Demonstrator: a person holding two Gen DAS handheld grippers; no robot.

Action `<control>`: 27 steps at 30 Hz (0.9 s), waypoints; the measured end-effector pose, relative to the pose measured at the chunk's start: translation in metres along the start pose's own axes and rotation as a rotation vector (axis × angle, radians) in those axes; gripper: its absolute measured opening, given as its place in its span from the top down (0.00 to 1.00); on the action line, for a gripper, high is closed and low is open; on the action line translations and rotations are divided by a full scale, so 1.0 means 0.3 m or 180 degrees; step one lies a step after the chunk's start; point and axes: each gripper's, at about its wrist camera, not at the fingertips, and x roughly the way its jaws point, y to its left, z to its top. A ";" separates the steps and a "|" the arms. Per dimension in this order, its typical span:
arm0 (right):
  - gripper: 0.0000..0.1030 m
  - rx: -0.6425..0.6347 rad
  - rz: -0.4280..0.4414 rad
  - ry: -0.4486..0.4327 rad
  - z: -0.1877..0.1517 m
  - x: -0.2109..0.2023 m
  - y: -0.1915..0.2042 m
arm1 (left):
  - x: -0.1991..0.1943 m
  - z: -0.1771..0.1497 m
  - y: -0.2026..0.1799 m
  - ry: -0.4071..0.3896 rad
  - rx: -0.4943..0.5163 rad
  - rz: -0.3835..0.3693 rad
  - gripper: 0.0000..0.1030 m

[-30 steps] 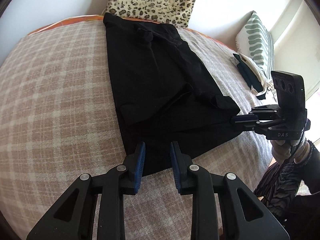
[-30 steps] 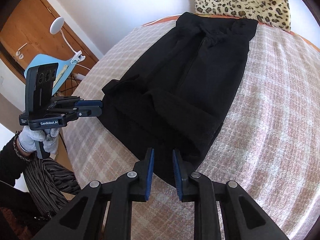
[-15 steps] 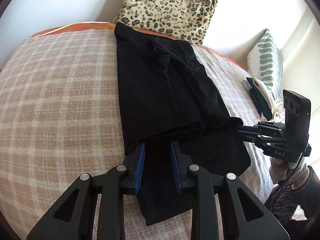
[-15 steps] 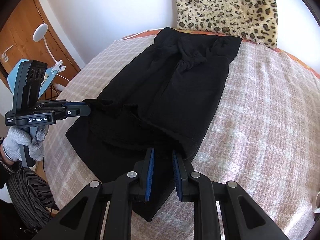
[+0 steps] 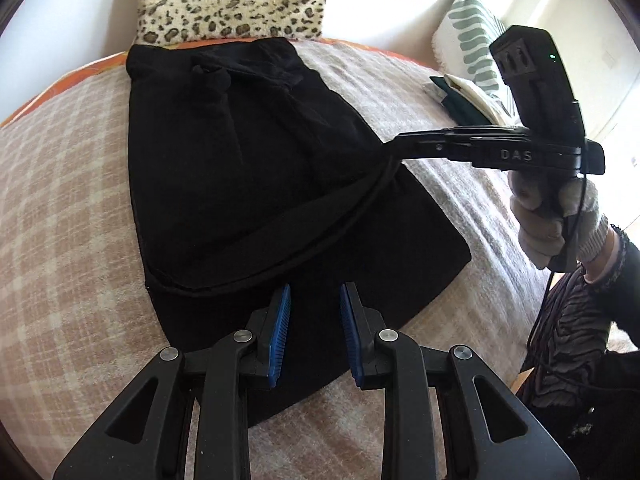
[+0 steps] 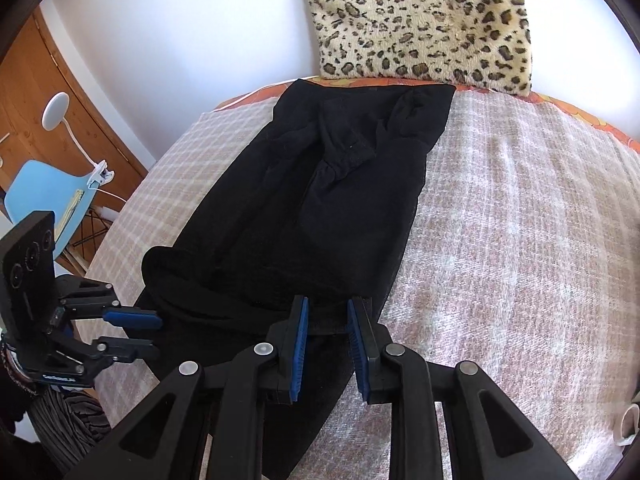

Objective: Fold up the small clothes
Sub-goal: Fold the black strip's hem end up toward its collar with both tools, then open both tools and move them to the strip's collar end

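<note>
A plaid blanket [image 5: 68,184] in pink and cream is covering the bed surface, with an orange patterned sheet edge [image 6: 580,116] showing along its far side. A black garment [image 5: 240,168] is lying flat on the blanket, its far end reaching the orange edge; its near part is lying doubled over, a hemmed edge running across the lower layer. A leopard-print pillow [image 6: 420,20] is standing against the white wall just beyond the garment. A green-and-white leaf-pattern cushion [image 5: 472,40] is sitting at the far right corner, with a dark green folded item [image 5: 460,104] beside it. A blue chair [image 6: 44,196] with a white clip lamp [image 6: 60,112] is standing beside the bed.

The left gripper [image 5: 314,320] is hovering over the garment's near portion, fingers spread, nothing between the blue pads [image 5: 280,328]. The right gripper [image 6: 328,328] is sitting at the folded hem with a gap between its pads; the hem is lying across that gap, and whether they are gripping it cannot be told. A white-gloved hand [image 5: 556,216] is holding the right gripper's handle.
</note>
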 end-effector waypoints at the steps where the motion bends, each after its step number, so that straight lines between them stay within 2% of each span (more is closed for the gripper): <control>1: 0.79 -0.0007 0.0038 -0.0010 0.000 -0.006 0.010 | 0.003 0.016 0.019 -0.0035 -0.0070 0.0069 0.77; 5: 0.78 -0.0253 0.0368 0.0026 -0.025 -0.023 0.091 | -0.019 0.083 0.078 -0.0243 -0.0280 0.0199 0.77; 7: 0.78 -0.0372 0.0692 0.0173 -0.041 0.001 0.129 | -0.020 0.107 0.087 -0.0302 -0.0268 0.0277 0.77; 8: 0.78 -0.0433 0.0756 0.0242 -0.050 0.022 0.146 | -0.015 0.115 0.090 -0.0302 -0.0256 0.0318 0.77; 11: 0.78 -0.0586 0.0524 0.0357 -0.046 0.098 0.167 | 0.002 0.123 0.101 -0.0276 -0.0236 0.0416 0.77; 13: 0.82 -0.0432 0.0369 0.0335 -0.025 0.125 0.130 | 0.007 0.124 0.111 -0.0275 -0.0215 0.0502 0.77; 16: 0.80 -0.0197 0.0219 0.0173 0.010 0.100 0.068 | -0.001 0.124 0.142 -0.0302 -0.0252 0.0617 0.77; 18: 0.70 -0.0131 0.0141 0.0094 0.020 0.075 0.041 | -0.021 0.129 0.180 -0.0355 -0.0380 0.0714 0.77; 21: 0.70 0.0016 0.0149 0.0001 0.026 0.033 -0.005 | -0.075 0.138 0.225 -0.0480 -0.0560 0.0734 0.77; 25: 0.67 0.0092 0.0003 -0.0157 0.045 -0.019 -0.052 | -0.122 0.146 0.214 -0.0589 -0.0543 0.0759 0.77; 27: 0.66 0.0183 0.0017 -0.0222 0.067 -0.029 -0.084 | -0.132 0.157 0.186 -0.0621 -0.0472 0.0715 0.77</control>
